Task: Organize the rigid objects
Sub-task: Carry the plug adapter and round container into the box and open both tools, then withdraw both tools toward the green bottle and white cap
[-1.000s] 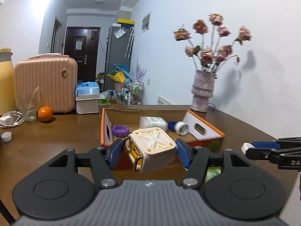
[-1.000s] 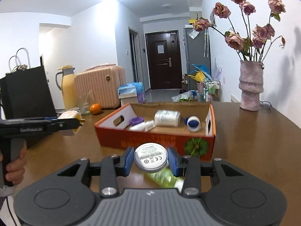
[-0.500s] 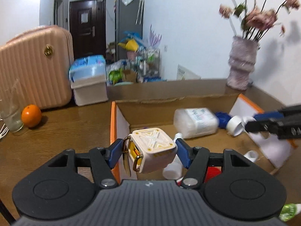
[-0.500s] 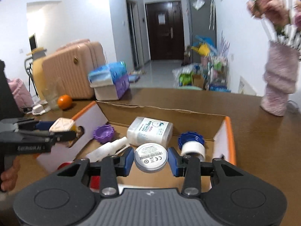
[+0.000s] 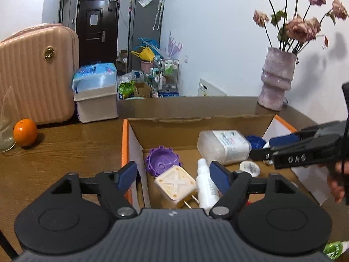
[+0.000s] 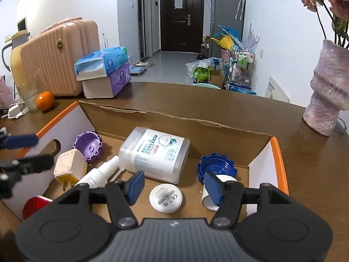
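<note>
An open cardboard box (image 5: 196, 120) with orange edges (image 6: 279, 166) sits on the brown table. My left gripper (image 5: 173, 173) is open above its left end; the cream plug adapter (image 5: 174, 182) lies loose on the box floor below it, and shows in the right wrist view (image 6: 69, 166). My right gripper (image 6: 173, 183) is open over the box's right part; the white round disc (image 6: 166, 198) lies on the floor below it. The box also holds a purple cap (image 5: 162, 160), a white dropper bottle (image 6: 98, 172), a white tub (image 6: 154, 155), a blue cap (image 6: 217, 166) and a white roll (image 6: 207, 198).
A pink suitcase (image 5: 37, 74), tissue packs (image 5: 96, 91), an orange (image 5: 25, 132) and a glass stand at the table's left. A pink vase with roses (image 5: 277, 80) stands at the back right. A green bottle (image 5: 332, 247) lies outside the box, front right.
Both grippers moved over the box and opened. The plug adapter dropped from the left gripper and the white disc from the right gripper onto the box floor.
</note>
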A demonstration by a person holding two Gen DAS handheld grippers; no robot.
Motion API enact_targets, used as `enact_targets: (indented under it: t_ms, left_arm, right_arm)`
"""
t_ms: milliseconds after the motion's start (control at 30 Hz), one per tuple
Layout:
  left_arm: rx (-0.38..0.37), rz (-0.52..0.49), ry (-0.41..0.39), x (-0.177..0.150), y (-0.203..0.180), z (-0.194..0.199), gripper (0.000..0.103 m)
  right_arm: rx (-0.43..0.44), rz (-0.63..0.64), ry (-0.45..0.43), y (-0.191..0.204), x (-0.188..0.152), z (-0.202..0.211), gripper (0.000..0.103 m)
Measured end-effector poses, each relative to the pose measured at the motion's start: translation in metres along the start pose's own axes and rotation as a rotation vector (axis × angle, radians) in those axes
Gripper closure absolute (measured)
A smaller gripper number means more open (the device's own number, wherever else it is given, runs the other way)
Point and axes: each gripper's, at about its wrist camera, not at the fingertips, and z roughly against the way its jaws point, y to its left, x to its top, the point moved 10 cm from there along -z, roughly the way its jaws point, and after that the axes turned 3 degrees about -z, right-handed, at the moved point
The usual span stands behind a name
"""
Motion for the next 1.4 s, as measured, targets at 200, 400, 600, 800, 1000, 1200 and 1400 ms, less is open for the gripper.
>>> enact_targets:
  t_ms: [200,400,600,800,1000,1200,1400]
  left_arm:
    - [-0.024,0.013,-0.045,0.005,-0.005,0.033,0.016]
    - [-0.017,-0.022,-0.064,0.004,-0.016,0.072,0.012]
    - [-0.020,-0.018,-0.101,0.005,-0.018,0.120,0.007]
    - [0.001,-0.033,-0.126,-0.006,-0.022,0.157,0.007]
    - [0.050,-0.062,-0.203,-0.024,-0.032,0.202,0.005]
    - [0.065,-0.037,-0.279,-0.051,-0.048,0.248,0.004]
    - [0.052,0.024,-0.312,-0.086,-0.061,0.288,0.002]
  right_arm:
    - [-0.003,0.001,-0.007,0.001,-0.005,0.021,0.043]
    - [-0.024,0.022,-0.056,-0.002,-0.003,0.070,0.038]
    - [-0.028,0.021,-0.107,-0.003,-0.010,0.124,0.030]
    - [-0.036,0.058,-0.139,0.005,-0.034,0.164,0.029]
    - [-0.021,0.072,-0.212,0.017,-0.063,0.205,0.029]
    - [-0.001,0.073,-0.310,0.034,-0.095,0.254,0.028]
    - [-0.005,0.049,-0.373,0.047,-0.139,0.297,0.026]
